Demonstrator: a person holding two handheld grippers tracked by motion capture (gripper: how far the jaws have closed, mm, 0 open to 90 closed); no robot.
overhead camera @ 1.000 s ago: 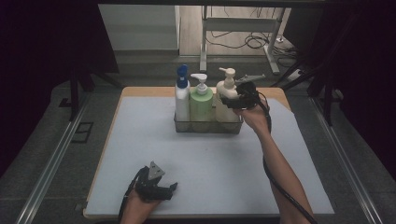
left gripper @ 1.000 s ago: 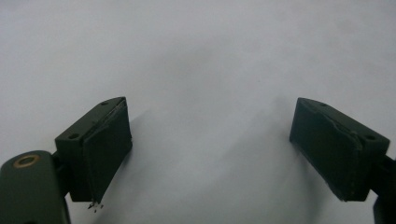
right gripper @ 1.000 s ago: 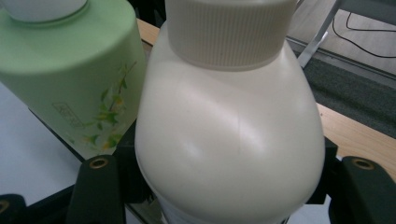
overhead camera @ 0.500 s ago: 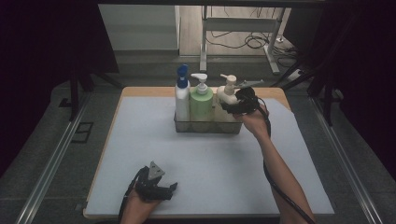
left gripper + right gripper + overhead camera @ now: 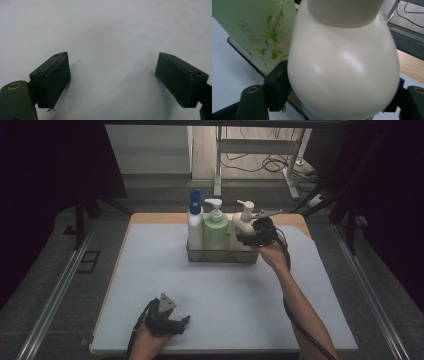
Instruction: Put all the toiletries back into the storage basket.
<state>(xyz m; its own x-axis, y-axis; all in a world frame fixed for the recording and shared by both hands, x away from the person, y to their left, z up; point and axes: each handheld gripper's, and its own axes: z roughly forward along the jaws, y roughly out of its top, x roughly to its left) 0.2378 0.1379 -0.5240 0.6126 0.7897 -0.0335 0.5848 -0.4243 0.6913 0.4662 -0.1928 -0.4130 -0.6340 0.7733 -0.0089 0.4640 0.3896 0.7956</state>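
Right gripper at the cream bottle, which stands in the tray beside the green bottle. Jaws flank the bottle and have just been opening. Left gripper rests on the bench, jaws wide, holding nothing.

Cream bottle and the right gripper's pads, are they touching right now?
Cannot tell. In the right gripper view the cream bottle sits between the right gripper's jaws, which have just been opening, but its bulge hides the pad faces.
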